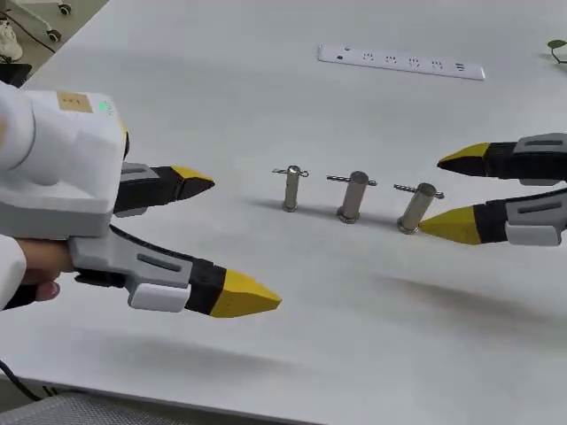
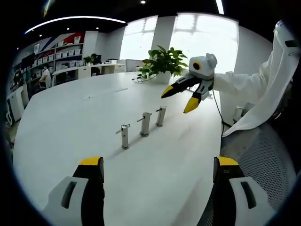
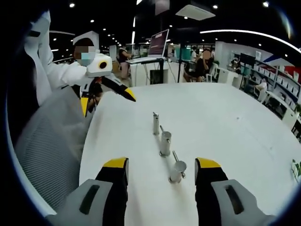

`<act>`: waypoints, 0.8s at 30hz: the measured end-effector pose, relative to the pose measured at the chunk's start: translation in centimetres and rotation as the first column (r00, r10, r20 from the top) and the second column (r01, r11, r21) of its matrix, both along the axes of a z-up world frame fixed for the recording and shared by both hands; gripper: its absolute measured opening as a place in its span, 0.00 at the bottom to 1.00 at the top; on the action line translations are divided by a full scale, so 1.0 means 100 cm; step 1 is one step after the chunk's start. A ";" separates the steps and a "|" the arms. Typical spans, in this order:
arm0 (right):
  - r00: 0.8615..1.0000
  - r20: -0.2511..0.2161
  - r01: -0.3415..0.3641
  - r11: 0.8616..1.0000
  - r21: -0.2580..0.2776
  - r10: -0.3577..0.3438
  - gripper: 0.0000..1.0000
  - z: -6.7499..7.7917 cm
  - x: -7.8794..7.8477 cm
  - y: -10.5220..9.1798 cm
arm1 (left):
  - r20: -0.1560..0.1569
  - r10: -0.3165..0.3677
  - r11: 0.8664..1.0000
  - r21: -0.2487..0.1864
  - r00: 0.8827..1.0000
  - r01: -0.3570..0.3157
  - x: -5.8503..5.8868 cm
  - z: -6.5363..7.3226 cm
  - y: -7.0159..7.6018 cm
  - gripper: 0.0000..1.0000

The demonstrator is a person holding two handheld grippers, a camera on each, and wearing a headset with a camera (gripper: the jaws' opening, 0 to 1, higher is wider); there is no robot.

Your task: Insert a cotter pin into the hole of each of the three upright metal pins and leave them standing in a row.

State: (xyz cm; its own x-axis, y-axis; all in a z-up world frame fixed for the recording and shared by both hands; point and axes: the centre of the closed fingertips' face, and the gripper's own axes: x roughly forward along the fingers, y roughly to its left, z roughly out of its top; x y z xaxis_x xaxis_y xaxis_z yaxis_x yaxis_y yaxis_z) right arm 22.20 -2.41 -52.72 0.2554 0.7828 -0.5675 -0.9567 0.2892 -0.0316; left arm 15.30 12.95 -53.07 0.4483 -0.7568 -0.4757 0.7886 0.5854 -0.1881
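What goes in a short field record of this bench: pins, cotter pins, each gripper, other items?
metal pins: three, standing in a row on the white table
cotter pins: one through the top of each pin
left gripper: open, empty, apart from the row
right gripper: open, empty, aimed along the row, close to the end pin
other: power strip at the far side

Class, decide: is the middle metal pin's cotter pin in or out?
In: the cotter pin crosses the middle metal pin near its top, sticking out sideways.
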 end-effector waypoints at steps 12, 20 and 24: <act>0.992 -0.023 0.126 0.990 0.059 -0.125 0.69 0.006 -0.012 -0.009 | 0.008 0.036 0.999 -0.040 0.999 -0.036 -0.002 0.009 0.005 0.97; 0.981 -0.025 0.196 0.978 0.072 -0.194 0.73 0.009 -0.019 -0.019 | 0.015 0.058 0.997 -0.046 0.998 -0.058 -0.002 0.011 0.010 0.98; 0.974 -0.032 0.226 0.971 0.077 -0.224 0.78 0.010 -0.024 -0.023 | 0.009 0.060 0.997 -0.051 0.998 -0.060 -0.004 0.012 0.012 0.98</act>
State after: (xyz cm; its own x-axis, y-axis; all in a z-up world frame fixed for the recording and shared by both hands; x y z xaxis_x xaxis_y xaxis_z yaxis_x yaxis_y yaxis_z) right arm 19.77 -4.76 -51.70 0.4179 0.7493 -0.5137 -0.8670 0.4978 0.0209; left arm 14.87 14.13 -51.87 0.4985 -0.7512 -0.4326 0.7544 0.6217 -0.2103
